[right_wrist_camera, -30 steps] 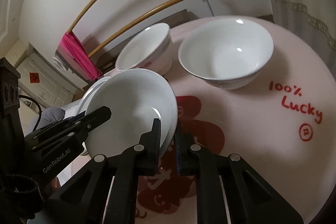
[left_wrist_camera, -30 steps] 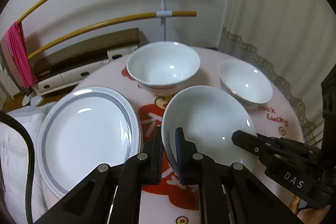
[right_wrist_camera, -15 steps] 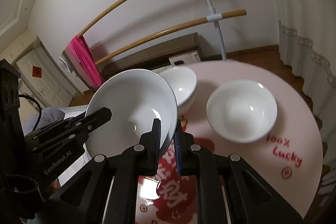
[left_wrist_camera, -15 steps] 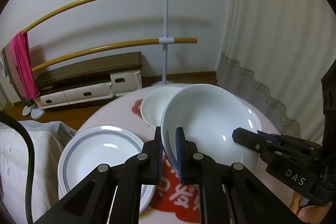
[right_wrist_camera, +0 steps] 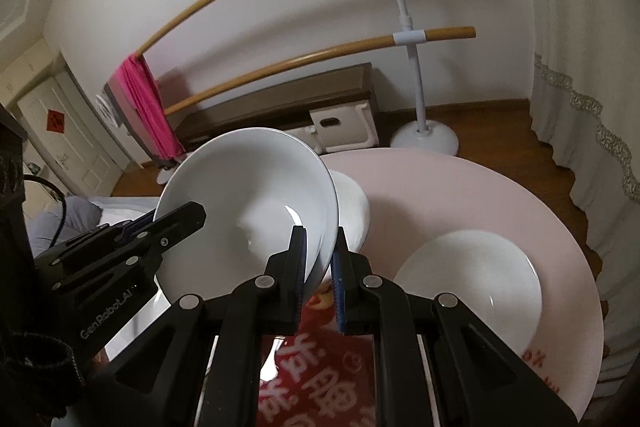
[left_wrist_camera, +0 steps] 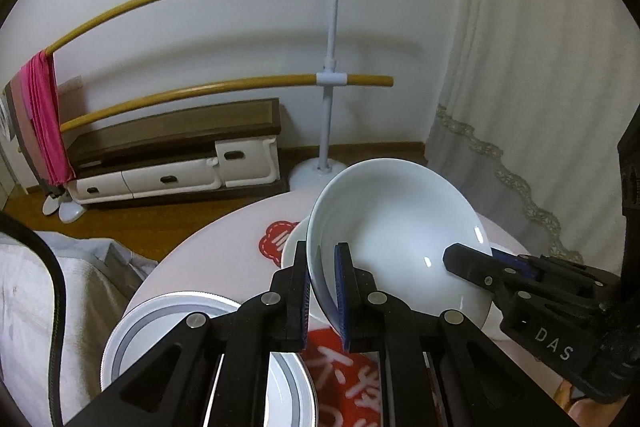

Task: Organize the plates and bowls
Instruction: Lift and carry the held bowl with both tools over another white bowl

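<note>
A white deep plate [left_wrist_camera: 400,227] hangs tilted in the air above the round pink table [left_wrist_camera: 224,239]. My left gripper [left_wrist_camera: 322,267] is shut on its left rim and my right gripper [right_wrist_camera: 322,247] is shut on its right rim. Each gripper also shows in the other's view: the right gripper [left_wrist_camera: 468,263], the left gripper [right_wrist_camera: 180,219]. Below on the table lie a grey-rimmed plate [left_wrist_camera: 160,311], a small white bowl [right_wrist_camera: 472,275] and a larger white bowl [right_wrist_camera: 354,203], which the held plate partly hides.
A drying rack [left_wrist_camera: 332,75] with wooden bars and a pink cloth [left_wrist_camera: 44,123] stands behind the table, before a low cabinet [left_wrist_camera: 180,155]. A curtain [left_wrist_camera: 520,67] hangs at the right. White bedding [left_wrist_camera: 40,299] lies at the left of the table.
Both grippers have risen with the white deep plate, lifting it off the table. The bowls and the grey-rimmed plate now sit lower and farther in both views.
</note>
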`<state>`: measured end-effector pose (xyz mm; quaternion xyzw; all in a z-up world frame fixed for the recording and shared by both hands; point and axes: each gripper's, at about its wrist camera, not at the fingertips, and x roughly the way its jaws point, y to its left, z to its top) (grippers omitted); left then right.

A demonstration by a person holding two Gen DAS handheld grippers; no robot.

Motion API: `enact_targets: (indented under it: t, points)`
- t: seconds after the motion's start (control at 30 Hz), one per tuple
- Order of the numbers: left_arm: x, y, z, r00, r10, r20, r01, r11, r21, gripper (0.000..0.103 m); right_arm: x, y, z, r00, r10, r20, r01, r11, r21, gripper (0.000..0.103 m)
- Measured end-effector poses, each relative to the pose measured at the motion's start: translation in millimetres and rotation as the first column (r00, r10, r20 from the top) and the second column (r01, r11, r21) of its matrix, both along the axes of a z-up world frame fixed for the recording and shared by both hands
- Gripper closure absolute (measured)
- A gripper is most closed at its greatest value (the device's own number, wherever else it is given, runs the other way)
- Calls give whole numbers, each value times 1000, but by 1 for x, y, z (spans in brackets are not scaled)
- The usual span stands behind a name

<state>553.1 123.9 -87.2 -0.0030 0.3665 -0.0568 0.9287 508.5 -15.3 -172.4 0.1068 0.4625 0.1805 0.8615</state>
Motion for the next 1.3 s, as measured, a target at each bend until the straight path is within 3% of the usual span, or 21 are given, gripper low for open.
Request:
enact_targets:
  t: [0.27, 0.47, 0.97, 1.3]
  points:
    - [51, 0, -24, 998, 20, -65, -20, 1000, 7, 96, 31, 10, -32, 998, -1, -56, -2, 999, -47, 91]
    - [77, -8, -31, 995, 21, -94, -20, 1000, 6, 95, 37, 14, -37, 998, -4, -58, -1, 996, -94, 91]
    - [107, -8, -45, 992, 18, -128, -18, 1000, -3, 94, 32, 25, -35, 999, -21, -26, 15, 978, -208, 91]
    - [102, -5, -48, 991, 12, -133, -13, 1000, -12, 94, 29, 28, -34, 999, -45, -30, 37, 972, -233, 91]
